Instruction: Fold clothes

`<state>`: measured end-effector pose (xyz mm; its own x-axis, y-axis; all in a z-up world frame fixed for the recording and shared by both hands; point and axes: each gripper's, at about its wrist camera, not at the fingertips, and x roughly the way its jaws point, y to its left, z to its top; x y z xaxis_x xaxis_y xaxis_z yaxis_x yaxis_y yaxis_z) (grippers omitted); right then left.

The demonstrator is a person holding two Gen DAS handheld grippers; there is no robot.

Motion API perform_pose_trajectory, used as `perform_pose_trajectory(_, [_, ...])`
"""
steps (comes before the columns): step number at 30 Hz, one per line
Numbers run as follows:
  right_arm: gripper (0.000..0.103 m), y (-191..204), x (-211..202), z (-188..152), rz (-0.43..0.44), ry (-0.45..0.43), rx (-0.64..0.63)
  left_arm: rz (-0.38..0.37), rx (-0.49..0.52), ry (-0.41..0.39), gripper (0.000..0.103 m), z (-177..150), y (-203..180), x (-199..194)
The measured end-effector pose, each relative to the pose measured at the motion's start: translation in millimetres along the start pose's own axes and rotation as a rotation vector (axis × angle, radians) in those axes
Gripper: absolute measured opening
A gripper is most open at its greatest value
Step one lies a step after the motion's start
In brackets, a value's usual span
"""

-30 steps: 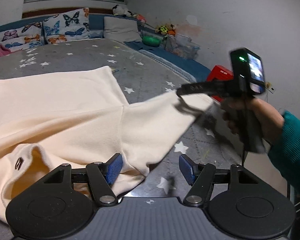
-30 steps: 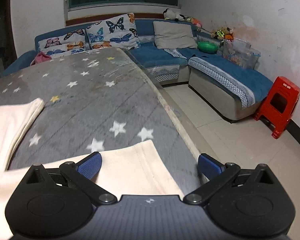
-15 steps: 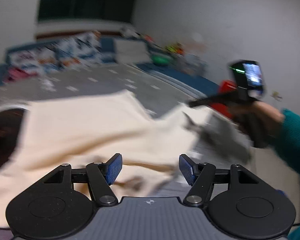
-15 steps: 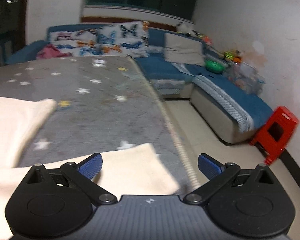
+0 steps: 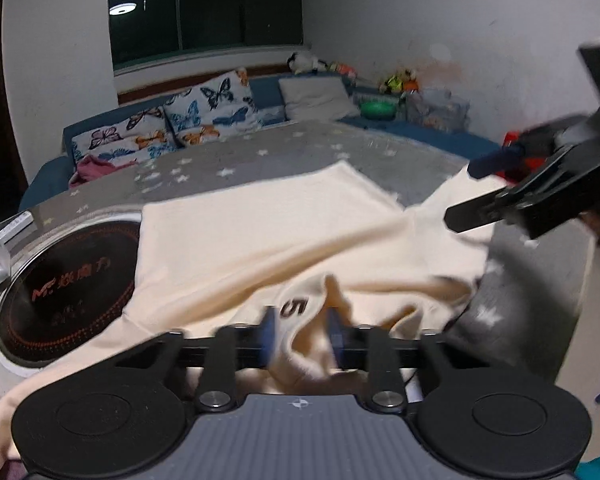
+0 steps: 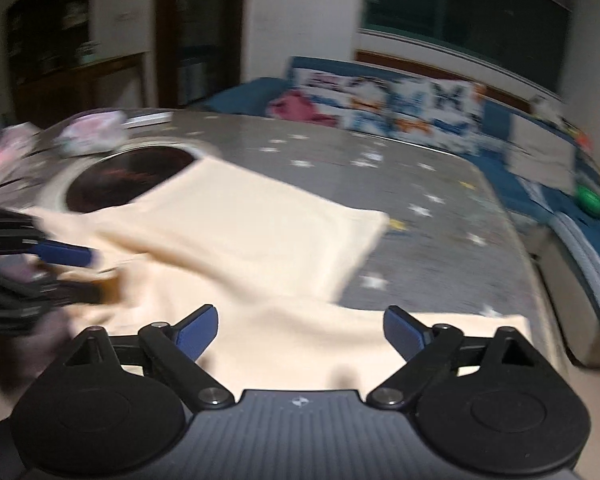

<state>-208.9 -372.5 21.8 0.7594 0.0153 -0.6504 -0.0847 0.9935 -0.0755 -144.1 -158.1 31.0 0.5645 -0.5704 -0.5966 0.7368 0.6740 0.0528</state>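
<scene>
Grey star-print surface with a round black cooktop at its left edge, blue sofa behind. Soft cream shirt lies rumpled across the near side, long axis left-right. Left claw is closing, pinching a fold; right claw is wide, closing, gripping nothing.

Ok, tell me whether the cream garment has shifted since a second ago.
Yes. The cream garment is bunched and lifted toward the left gripper, whose closing jaws pinch the fold; the induction cooktop is a fixed reference.
</scene>
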Motion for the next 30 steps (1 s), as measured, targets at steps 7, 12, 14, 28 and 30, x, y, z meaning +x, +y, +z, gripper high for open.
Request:
perform_pose_trajectory(7, [0.077, 33.9, -9.5, 3.7, 0.129, 0.010, -0.061, -0.047, -0.071, -0.057, 0.005, -3.7, 10.2, -34.9])
perform_pose_trajectory(12, [0.072, 44.9, -12.6, 6.1, 0.217, 0.014, -0.080, -0.109, -0.031, -0.075, 0.004, -17.1, 7.7, -67.6])
perform_pose_trajectory(14, [0.069, 49.6, -7.2, 5.4, 0.256, 0.030, -0.080, -0.118, -0.023, -0.043, 0.005, -26.0, 8.4, -67.2])
perform_pose_trajectory(28, [0.058, 87.6, 6.9, -31.5, 0.400, 0.195, -0.187, -0.079, -0.114, -0.085, 0.013, 1.5, 32.7, -44.2])
perform_pose_trajectory(30, [0.058, 90.6, 1.6, -33.6, 0.408, 0.203, -0.205, -0.101, -0.122, -0.068, 0.013, 6.3, 28.1, -27.0])
